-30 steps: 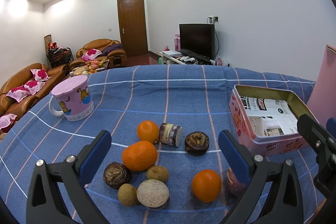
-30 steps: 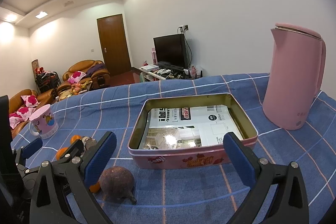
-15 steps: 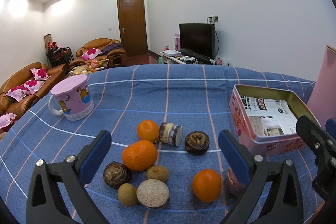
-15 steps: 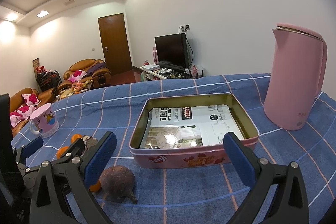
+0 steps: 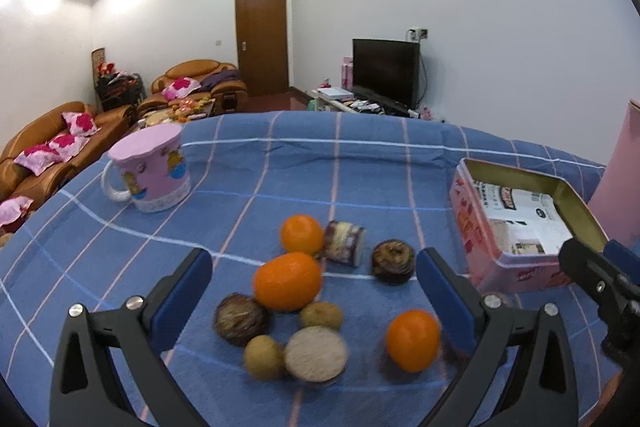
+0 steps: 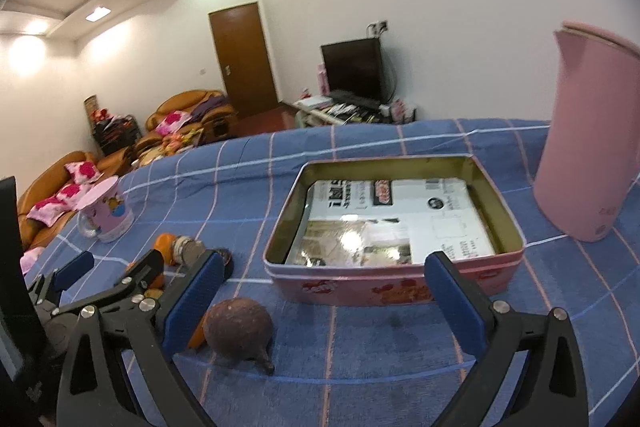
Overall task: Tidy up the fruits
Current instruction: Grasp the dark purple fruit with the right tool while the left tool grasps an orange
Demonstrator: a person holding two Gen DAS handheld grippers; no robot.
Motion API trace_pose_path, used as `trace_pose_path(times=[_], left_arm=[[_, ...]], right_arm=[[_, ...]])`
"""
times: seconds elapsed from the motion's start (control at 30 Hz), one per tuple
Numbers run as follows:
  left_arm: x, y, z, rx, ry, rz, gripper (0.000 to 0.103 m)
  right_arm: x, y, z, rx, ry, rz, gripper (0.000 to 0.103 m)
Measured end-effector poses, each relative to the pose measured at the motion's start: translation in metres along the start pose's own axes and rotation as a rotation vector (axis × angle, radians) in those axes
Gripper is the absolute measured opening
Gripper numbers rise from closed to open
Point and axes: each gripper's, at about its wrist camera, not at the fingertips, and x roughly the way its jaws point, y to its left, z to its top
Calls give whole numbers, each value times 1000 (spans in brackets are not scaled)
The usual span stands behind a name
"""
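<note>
Left wrist view: my left gripper [image 5: 314, 281] gapes wide above the clustered fruits [image 5: 287, 281]; my right gripper [image 6: 322, 289] hangs equally wide, empty, before the pink tin [image 6: 394, 291].

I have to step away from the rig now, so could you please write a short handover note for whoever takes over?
Left gripper: open, empty, hovering over the fruit pile.
Right gripper: open, empty, facing the pink tin.
Fruit: three oranges, the largest mid-pile, plus brown and dark fruits, all loose on the blue cloth. One brown fruit lies apart, in front of the tin's left corner.
The tin holds only printed paper.
Done: nothing is in the tin yet.
Left: presumably move every fruit into the tin.
</note>
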Motion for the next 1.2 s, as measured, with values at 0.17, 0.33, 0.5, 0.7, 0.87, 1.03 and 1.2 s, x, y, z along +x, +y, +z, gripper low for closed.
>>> trace_pose_path(times=[0.17, 0.33, 0.5, 0.7, 0.87, 1.03, 1.2], left_arm=[[-11, 32, -9, -25, 46, 18, 103], [-19, 55, -23, 0, 97, -19, 103], [-21, 51, -27, 59, 136, -60, 100], [-22, 32, -32, 106, 162, -132, 92], [-29, 13, -25, 151, 137, -188, 86], [-29, -9, -16, 183, 130, -252, 86], [-18, -35, -10, 235, 158, -294, 85]], right_arm=[[5, -10, -3, 44, 47, 79, 92], [17, -5, -11, 36, 169, 174, 77], [35, 12, -19, 40, 276, 325, 77], [55, 32, -29, -8, 356, 335, 77], [60, 41, -28, -61, 364, 325, 62], [49, 45, -29, -130, 359, 293, 53], [25, 4, -9, 15, 244, 298, 53]])
